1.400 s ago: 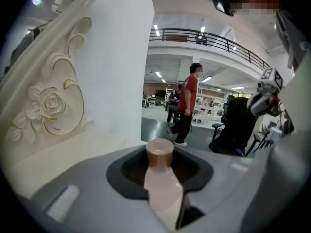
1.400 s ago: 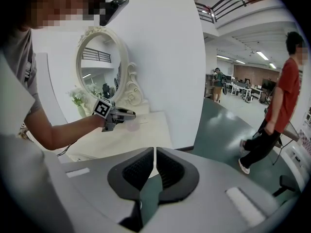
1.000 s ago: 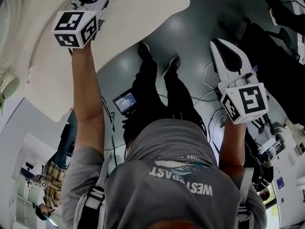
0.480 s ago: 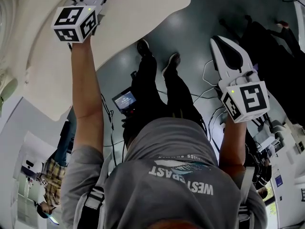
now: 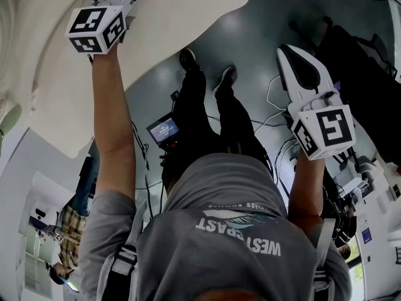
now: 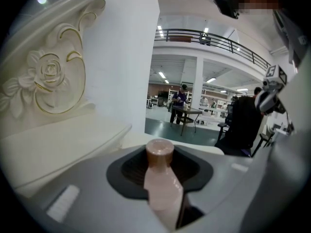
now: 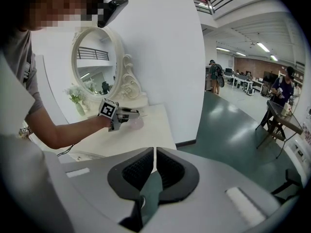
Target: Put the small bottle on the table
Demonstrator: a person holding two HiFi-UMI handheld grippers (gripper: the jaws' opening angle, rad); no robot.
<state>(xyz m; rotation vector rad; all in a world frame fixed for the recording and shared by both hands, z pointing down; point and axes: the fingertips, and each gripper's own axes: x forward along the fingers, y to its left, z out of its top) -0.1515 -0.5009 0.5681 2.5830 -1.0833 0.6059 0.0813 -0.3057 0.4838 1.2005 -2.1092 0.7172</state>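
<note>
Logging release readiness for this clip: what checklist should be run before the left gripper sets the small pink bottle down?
1. Grip: small pink bottle with brownish cap clamped in left gripper: ok.
2. Left gripper above white table: ok.
3. Bottle touching table: cannot tell.
4. Bottle upright: not ok, cap points forward along the jaws.
5. The right gripper shut, empty, off the table: ok.

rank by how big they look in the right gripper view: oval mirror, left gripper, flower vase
1. oval mirror, clearly the largest.
2-3. left gripper and flower vase look about alike, so they are not ranked.
</note>
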